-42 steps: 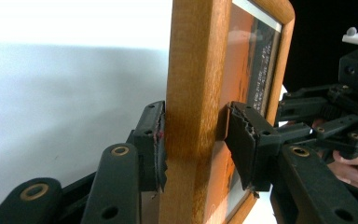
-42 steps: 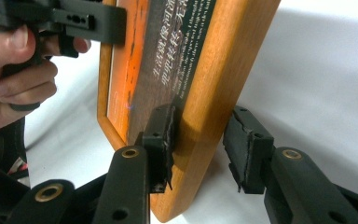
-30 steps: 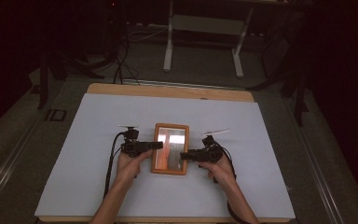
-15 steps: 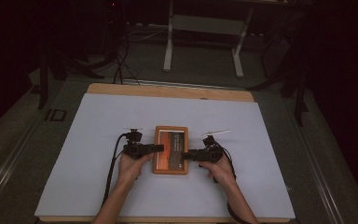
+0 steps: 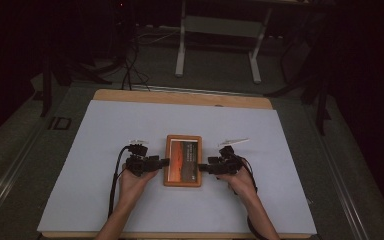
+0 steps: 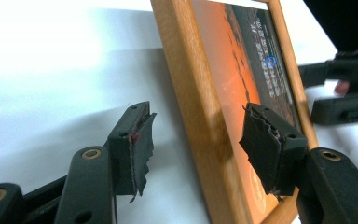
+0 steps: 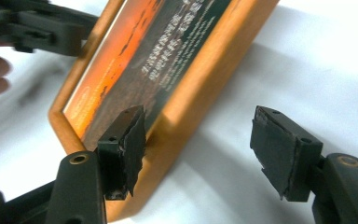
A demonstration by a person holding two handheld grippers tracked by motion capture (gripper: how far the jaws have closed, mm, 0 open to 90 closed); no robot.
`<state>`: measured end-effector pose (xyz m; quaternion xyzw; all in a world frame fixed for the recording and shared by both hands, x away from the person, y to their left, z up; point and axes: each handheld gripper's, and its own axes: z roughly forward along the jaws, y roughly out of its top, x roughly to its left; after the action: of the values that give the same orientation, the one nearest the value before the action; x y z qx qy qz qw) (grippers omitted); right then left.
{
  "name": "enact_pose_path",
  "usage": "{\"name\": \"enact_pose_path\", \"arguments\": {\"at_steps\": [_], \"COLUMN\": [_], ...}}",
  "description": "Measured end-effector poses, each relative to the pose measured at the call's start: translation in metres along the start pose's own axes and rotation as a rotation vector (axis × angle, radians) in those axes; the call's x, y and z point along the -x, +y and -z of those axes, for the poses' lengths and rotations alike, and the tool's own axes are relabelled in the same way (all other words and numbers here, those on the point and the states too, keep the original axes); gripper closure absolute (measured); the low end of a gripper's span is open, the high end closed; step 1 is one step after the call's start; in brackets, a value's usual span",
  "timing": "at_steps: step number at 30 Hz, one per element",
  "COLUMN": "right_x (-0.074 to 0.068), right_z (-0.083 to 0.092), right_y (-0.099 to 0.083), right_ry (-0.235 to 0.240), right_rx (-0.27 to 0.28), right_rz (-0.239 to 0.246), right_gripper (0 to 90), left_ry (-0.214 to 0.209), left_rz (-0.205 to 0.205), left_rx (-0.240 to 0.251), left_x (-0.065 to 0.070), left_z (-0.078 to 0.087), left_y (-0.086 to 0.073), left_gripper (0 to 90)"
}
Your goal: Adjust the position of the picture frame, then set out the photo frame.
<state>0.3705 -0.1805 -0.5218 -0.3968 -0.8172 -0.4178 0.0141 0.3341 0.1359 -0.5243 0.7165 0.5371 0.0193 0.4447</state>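
Observation:
A wooden picture frame with an orange picture lies on the white sheet in the middle of the table. My left gripper is at its left edge and my right gripper at its right edge. In the left gripper view the frame's wooden rail runs between the jaws of my left gripper, with gaps to both pads. In the right gripper view the rail likewise sits between the spread pads of my right gripper. Both pairs of jaws have just been opening off the frame.
The wooden table edge shows past the sheet at the back. Behind it on the dark floor are a metal stand and cables. The person's forearms come in from the bottom.
The frame, held raised and tilted with glare on its glass, has come down flat on the sheet. Both grippers have let go of its edges and opened.

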Motion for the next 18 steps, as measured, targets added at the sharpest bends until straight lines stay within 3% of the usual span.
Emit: {"name": "enact_pose_path", "arguments": {"at_steps": [4,7,10,18], "right_x": [0.0,-0.001,-0.002,-0.014], "right_z": [0.009,0.015,0.018,0.025], "right_y": [0.001,0.0,-0.001,0.004], "right_ry": [-0.03,-0.052,-0.11,-0.186], "right_rx": [0.01,0.01,-0.004,0.022], "right_rz": [0.006,0.008,0.029,0.081], "right_gripper": [36.5,36.5,36.1,26.3], "left_ry": [0.046,0.09,0.119,0.133], "left_rz": [-0.058,-0.079,-0.101,-0.12], "left_rx": [0.01,0.024,0.053,0.065], "left_x": [0.002,0.003,0.005,0.005], "left_z": [0.011,0.023,0.035,0.042], "left_y": [-0.006,-0.011,-0.015,-0.017], "left_gripper": [42.5,42.5,42.6,42.5]}}
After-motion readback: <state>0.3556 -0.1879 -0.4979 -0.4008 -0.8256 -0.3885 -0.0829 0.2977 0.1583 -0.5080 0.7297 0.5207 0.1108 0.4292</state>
